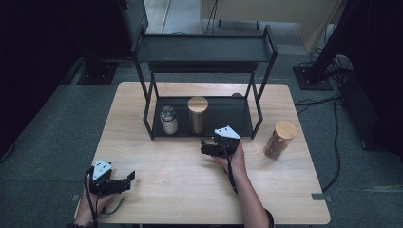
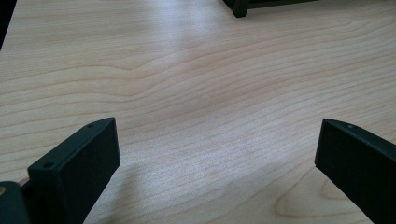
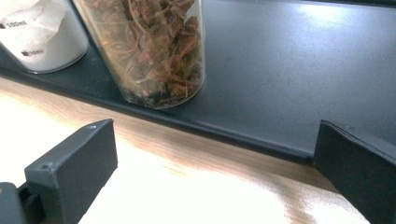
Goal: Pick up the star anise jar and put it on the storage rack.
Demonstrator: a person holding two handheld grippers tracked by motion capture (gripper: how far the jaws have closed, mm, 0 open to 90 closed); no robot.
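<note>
At seven o'clock on the table [image 1: 180, 190], the left gripper [image 1: 127, 179] rested with its jaws spread wide over bare wood, grasping nothing. Toward the centre, the right gripper [image 1: 204, 145] was likewise released and empty. Just beyond it at twelve o'clock, the tall jar of dried leaves [image 3: 154, 51] stood upright on the rack's bottom shelf [image 3: 289, 74], with a white-filled jar [image 3: 39, 35] beside it at nine o'clock. At three o'clock, another wooden-lidded jar [image 1: 279, 140] stood on the table.

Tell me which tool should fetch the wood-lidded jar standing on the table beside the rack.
Right, most likely. The right tool hangs open in front of the rack, on the same side as the jar. The left tool, also open, sits at the near left corner, well away.
</note>
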